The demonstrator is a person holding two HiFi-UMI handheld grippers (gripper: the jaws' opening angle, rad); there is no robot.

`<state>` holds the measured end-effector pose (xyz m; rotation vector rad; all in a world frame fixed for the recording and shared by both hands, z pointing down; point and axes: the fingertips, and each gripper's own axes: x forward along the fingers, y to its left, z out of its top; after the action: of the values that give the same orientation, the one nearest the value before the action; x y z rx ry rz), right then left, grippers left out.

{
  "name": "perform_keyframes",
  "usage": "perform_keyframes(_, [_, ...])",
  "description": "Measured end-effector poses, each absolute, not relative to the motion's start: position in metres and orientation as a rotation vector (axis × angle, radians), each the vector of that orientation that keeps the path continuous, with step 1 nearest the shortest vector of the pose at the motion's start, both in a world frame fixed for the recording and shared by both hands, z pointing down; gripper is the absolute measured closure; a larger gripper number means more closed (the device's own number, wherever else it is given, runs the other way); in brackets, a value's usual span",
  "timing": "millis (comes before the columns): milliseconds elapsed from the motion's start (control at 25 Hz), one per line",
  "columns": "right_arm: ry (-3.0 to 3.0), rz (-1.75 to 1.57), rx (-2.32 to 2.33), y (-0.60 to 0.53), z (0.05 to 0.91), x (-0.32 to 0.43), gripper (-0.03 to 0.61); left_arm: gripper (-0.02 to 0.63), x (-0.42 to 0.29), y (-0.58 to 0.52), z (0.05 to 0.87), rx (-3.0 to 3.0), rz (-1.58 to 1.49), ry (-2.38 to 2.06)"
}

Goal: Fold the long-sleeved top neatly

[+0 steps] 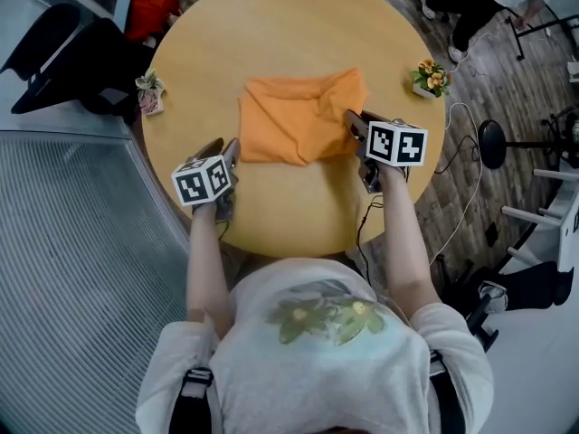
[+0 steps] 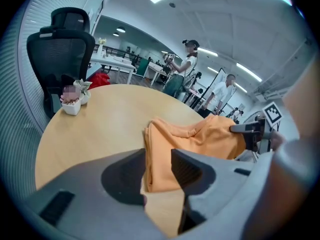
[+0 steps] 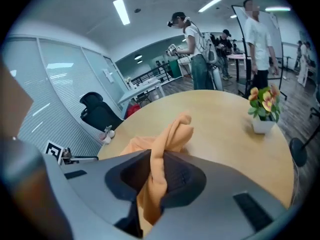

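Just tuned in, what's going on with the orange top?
A person is folding the orange top on the round table with two hand-held grippers. The top lies partly folded into a rough rectangle. The right gripper is shut on a bunch of fabric at its right edge. The left gripper sits open at the near left corner, gripping nothing.

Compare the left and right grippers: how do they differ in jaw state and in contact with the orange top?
The right gripper is shut on a bunched fold of the orange top; the left gripper stands open, pinching nothing. At the right gripper the cloth is drawn up; by the left gripper it lies flat on the table. Both are at the top's edges.
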<state>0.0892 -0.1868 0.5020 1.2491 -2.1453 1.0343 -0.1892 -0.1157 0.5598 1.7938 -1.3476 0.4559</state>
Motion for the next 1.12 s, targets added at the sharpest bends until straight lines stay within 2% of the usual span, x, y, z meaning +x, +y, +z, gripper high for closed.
perform_keyframes(160, [-2.172, 0.881, 1.17, -0.18, 0.475, 0.019, 0.5, 0.453, -0.199, -0.112, 0.554, 1.811, 0.429, -1.344])
perform_keyframes(320, [-2.108, 0.87, 1.07, -0.167, 0.498, -0.074, 0.499, 0.453, -0.218, -0.107, 0.555, 1.807, 0.418, -1.342])
perform_keyframes(480, [-2.059, 1.112, 0.958, -0.148, 0.566, -0.152, 0.499, 0.453, -0.237, -0.101, 0.566, 1.785, 0.438, -1.337])
perform_keyframes(560, [-2.062, 1.227, 0.937, -0.14, 0.589, -0.167, 0.471, 0.453, -0.243, -0.101, 0.571, 1.782, 0.438, -1.328])
perform_keyframes(840, [-2.314, 1.335, 0.912, -0.133, 0.552, -0.143, 0.46, 0.453, -0.242, -0.106, 0.576, 1.814, 0.443, -1.25])
perform_keyframes(1120, [-2.212, 1.103, 1.145, -0.107, 0.554, -0.054, 0.457, 0.453, -0.168, -0.103, 0.55, 1.997, 0.476, -1.034])
